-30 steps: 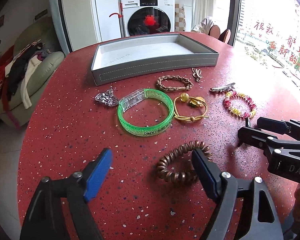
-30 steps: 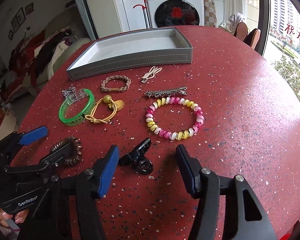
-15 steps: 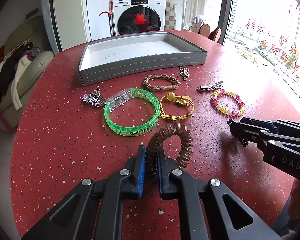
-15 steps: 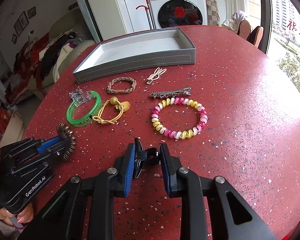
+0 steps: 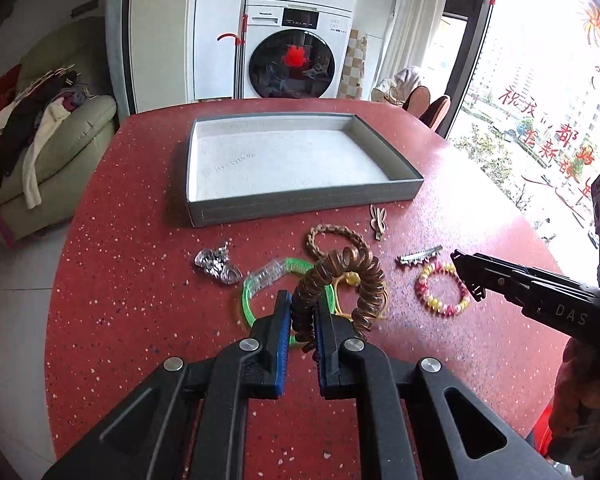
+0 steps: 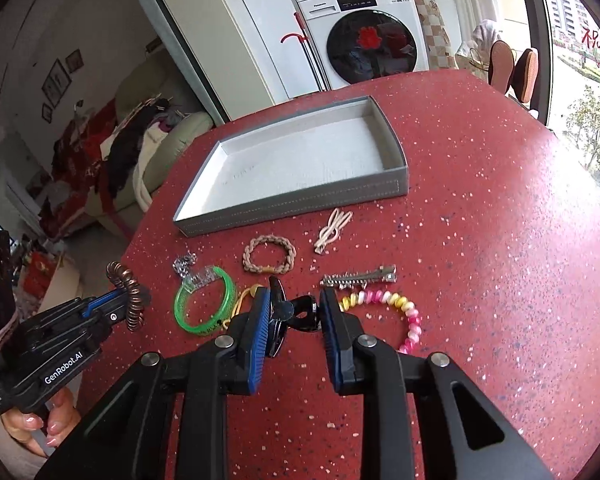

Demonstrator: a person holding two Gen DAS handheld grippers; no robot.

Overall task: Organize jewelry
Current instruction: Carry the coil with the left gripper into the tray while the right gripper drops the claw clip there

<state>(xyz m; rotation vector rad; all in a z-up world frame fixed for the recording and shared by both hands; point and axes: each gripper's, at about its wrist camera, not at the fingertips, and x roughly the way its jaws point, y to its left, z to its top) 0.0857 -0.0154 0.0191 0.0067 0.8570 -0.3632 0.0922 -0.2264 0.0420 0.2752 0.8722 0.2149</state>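
Both tools are gripping and lifted: the left tool pinches the brown coil hair tie, the right tool clamps the black claw clip. Next, I'd say, each carries its piece over the grey tray just beyond and lets go.

Brown coiled spiral hair tie hangs upright, pinched off the table. Small black plastic claw clip is held up too. Shallow grey rectangular tray with a white lining sits at 12 o'clock, nothing in it.

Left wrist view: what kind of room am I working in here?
Most likely a home living and laundry area: a front-loading washing machine stands behind the red speckled table, a sofa piled with clothes sits to the left, and a large window looks onto apartment blocks.
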